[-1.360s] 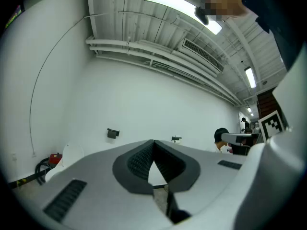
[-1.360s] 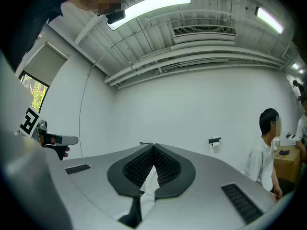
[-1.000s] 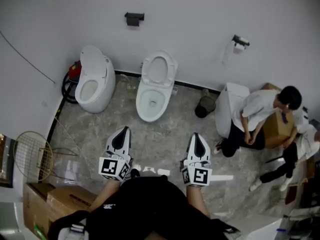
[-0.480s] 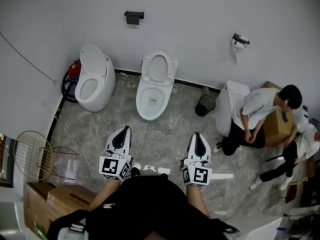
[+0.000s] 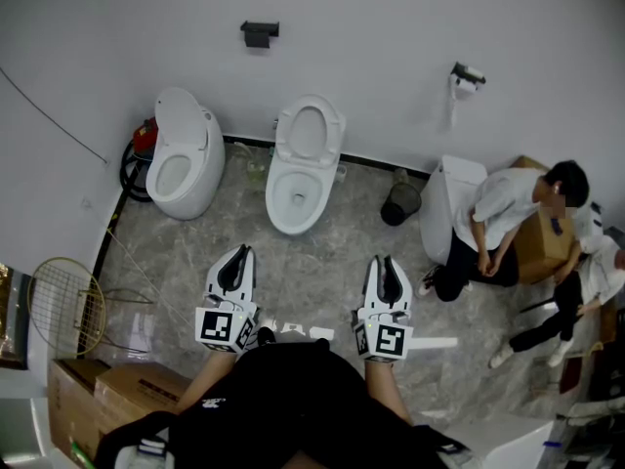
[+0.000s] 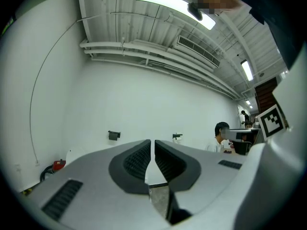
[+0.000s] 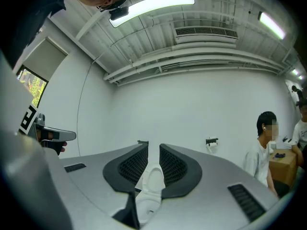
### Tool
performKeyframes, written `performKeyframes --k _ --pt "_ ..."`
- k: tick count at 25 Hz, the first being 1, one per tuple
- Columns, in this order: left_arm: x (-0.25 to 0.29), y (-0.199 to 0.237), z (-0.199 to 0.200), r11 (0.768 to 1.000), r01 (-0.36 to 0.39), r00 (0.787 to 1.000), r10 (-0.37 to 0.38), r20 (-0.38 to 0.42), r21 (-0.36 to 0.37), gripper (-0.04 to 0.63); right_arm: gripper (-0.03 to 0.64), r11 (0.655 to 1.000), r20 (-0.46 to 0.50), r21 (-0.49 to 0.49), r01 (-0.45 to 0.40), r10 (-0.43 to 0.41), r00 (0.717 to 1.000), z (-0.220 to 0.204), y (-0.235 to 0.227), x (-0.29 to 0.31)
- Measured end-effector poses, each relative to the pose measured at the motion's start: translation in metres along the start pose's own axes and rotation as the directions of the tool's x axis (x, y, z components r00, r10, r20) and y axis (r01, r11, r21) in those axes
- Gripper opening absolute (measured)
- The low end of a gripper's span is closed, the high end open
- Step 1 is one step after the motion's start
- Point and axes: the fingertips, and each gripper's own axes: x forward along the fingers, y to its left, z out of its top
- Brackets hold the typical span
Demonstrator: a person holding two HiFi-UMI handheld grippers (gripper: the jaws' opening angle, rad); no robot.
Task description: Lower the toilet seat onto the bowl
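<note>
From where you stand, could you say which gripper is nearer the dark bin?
Right. The right gripper, whose empty jaws have just been opening, sits just short of the dark bin; the left gripper is well off to its left.

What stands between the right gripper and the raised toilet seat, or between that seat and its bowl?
Nothing visible. Only bare floor lies between the right gripper, whose empty jaws have just been opening, and the raised seat. The bowl beneath the seat is uncovered, with nothing on its rim.

Racket [image 5: 59,306], cardboard boxes [image 5: 98,399], seated person [image 5: 503,213], paper holder [image 5: 467,74]
</note>
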Motion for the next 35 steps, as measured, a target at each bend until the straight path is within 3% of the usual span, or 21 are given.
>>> performKeyframes --k 10,27,35 --pt "-0.003 0.005 -0.001 1.0 -0.015 1.0 0.015 -0.006 0.012 0.168 0.158 1.0 0.01 -0.006 0.008 -0.008 1.0 0.001 0.0 0.001" --pt "0.002 0.004 0.002 0.999 0.018 1.0 -0.018 -0.009 0.035 0.345 0.358 0.999 -0.016 0.039 -0.008 0.008 1.0 -0.005 0.004 0.005" --pt "0.006 0.009 0.009 0.999 0.025 1.0 -0.026 0.009 0.024 0.482 0.426 0.998 -0.025 0.046 -0.032 0.033 0.999 -0.007 0.01 0.011"
